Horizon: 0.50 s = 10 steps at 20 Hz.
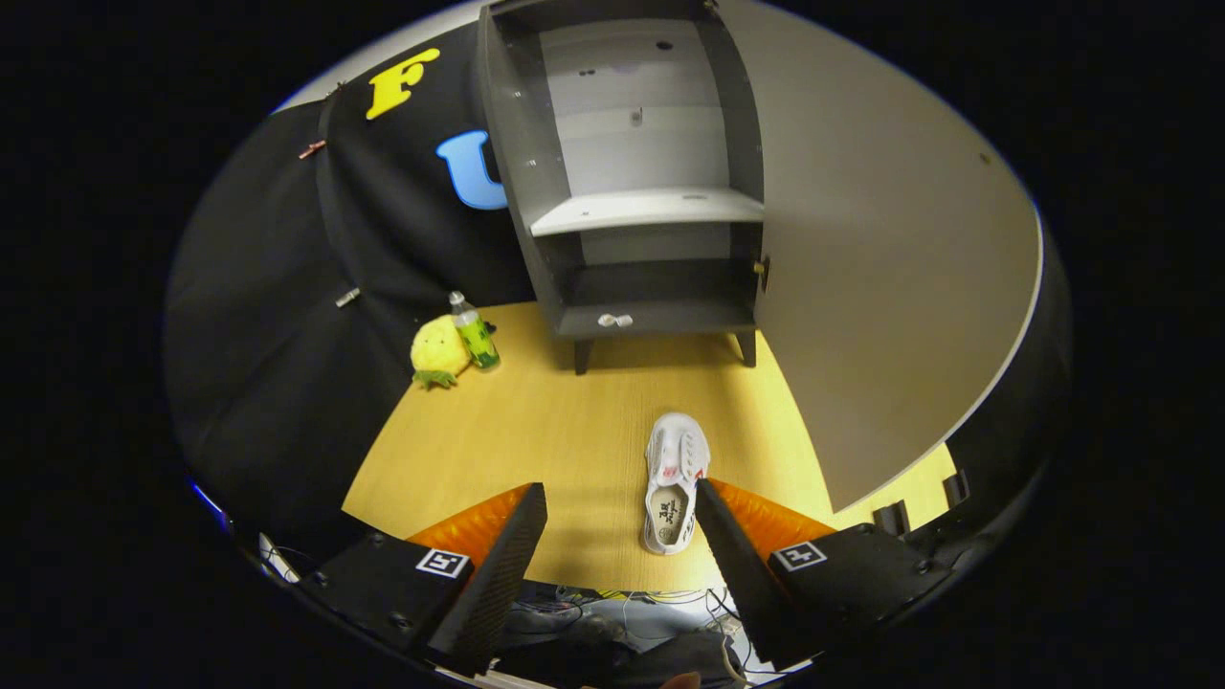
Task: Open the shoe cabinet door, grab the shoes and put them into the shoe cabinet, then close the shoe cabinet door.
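A grey shoe cabinet stands at the far end of the wooden table, its door swung wide open to the right. Inside it a pale shelf sits above a dark lower compartment. A white shoe lies on the table, toe toward the cabinet, close to my right finger and just inside it. My gripper is open and hangs above the table's near edge, touching nothing.
A yellow plush toy and a green bottle stand left of the cabinet by the black cloth wall. The open door spans the right side of the table. Cables lie below the near table edge.
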Available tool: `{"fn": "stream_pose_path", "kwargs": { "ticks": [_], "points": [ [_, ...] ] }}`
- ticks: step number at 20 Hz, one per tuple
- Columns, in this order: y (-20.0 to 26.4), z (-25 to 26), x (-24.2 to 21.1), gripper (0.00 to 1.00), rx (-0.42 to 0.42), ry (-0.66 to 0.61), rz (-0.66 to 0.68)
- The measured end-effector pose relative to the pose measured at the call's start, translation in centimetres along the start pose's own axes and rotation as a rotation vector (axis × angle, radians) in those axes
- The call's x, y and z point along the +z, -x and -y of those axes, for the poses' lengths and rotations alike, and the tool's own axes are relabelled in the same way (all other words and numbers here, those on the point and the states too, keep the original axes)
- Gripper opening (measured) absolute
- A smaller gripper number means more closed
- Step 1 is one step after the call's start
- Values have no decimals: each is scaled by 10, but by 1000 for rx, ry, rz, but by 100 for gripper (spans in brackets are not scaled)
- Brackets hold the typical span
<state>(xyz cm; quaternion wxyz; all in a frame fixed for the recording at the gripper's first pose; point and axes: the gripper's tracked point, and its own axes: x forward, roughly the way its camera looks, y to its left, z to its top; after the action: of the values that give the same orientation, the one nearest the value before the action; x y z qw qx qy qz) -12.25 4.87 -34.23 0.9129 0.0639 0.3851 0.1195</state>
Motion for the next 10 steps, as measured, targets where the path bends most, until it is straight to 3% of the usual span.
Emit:
{"fn": "stream_pose_path", "kwargs": {
  "ticks": [3,8,10],
  "points": [
    [-57,5,-39,96,-24,-15,-70],
    [-134,10,-82,76,-58,-78,-138],
    [-156,16,-99,75,-83,-59,-161]
  ]
}}
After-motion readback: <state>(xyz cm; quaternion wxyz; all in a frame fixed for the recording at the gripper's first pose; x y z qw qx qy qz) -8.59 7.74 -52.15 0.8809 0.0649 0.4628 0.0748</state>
